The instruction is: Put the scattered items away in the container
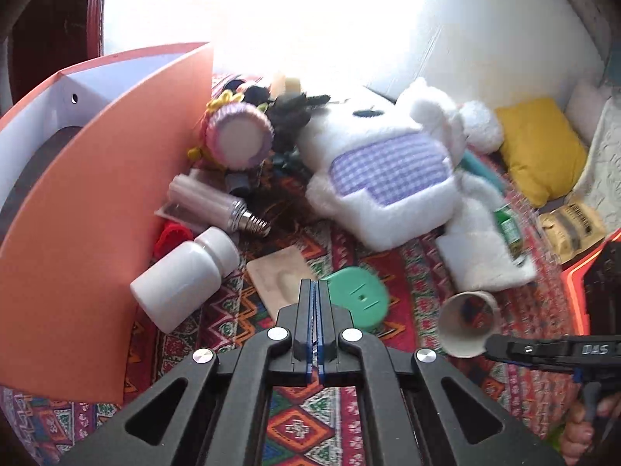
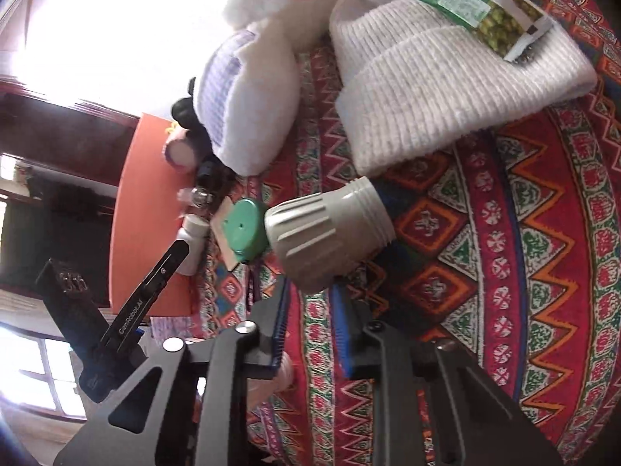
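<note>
An orange box (image 1: 77, 233) stands at the left; it also shows in the right wrist view (image 2: 128, 209). My left gripper (image 1: 315, 287) is shut and empty, above a green round lid (image 1: 359, 297) and a beige pad (image 1: 279, 275). A white pill bottle (image 1: 186, 275) and a bulb (image 1: 221, 204) lie against the box. My right gripper (image 2: 308, 291) is open with a grey ribbed cup (image 2: 330, 229) between its fingertips, the cup lying on its side on the patterned cloth. The cup (image 1: 467, 322) shows at the right gripper's tip in the left wrist view.
A white plush toy (image 1: 388, 171) lies in the middle, a knitted doll (image 1: 236, 136) behind the bulb. A white folded towel (image 2: 446, 77) carries a green snack packet (image 2: 493, 11). A yellow cushion (image 1: 543, 147) and a tan packet (image 1: 574, 229) lie at the right.
</note>
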A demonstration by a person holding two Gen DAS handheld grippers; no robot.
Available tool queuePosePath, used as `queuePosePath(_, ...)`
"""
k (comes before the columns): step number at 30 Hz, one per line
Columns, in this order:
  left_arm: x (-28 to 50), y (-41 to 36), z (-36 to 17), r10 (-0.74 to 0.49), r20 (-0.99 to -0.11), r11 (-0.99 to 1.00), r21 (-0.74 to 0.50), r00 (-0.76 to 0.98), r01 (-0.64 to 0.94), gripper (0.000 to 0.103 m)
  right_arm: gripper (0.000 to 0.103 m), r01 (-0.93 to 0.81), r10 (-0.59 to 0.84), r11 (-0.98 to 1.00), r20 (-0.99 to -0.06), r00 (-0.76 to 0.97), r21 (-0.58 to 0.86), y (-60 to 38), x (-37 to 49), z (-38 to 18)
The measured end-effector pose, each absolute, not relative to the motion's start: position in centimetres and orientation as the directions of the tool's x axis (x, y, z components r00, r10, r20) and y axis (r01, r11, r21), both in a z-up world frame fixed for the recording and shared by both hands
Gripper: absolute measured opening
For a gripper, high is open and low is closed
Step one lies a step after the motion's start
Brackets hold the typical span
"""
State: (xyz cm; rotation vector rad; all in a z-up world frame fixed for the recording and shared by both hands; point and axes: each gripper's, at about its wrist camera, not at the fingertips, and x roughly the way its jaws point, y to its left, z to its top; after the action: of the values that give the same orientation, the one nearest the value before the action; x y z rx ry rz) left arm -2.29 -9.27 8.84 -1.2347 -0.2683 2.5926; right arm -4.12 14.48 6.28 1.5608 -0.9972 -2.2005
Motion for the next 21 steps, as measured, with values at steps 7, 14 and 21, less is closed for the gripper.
queuePosePath(7, -4.3, -9.6, 10.3, 0.410, -0.683, -0.904, -0.390, -0.605, -0.173, 0.000, 0.011, -0.120, -0.596, -0.711, -0.684, -0.421, 0.693, 14.6, -4.6, 7.3)
queuePosePath(14, -4.8, -10.4, 9.5, 0.367, -0.733, -0.922, -0.370, -0.573, -0.117, 0.000, 0.042, -0.109, -0.351, -0.880, -0.788, -0.506, 0.462, 14.0, -4.1, 9.6)
queuePosePath(21, -5.1, -11.5, 7.6, 0.239, -0.810, -0.965, -0.261, -0.535, -0.036, 0.052, 0.102, -0.109, -0.191, -0.946, -0.798, -0.571, 0.305, 14.4, -4.0, 10.7)
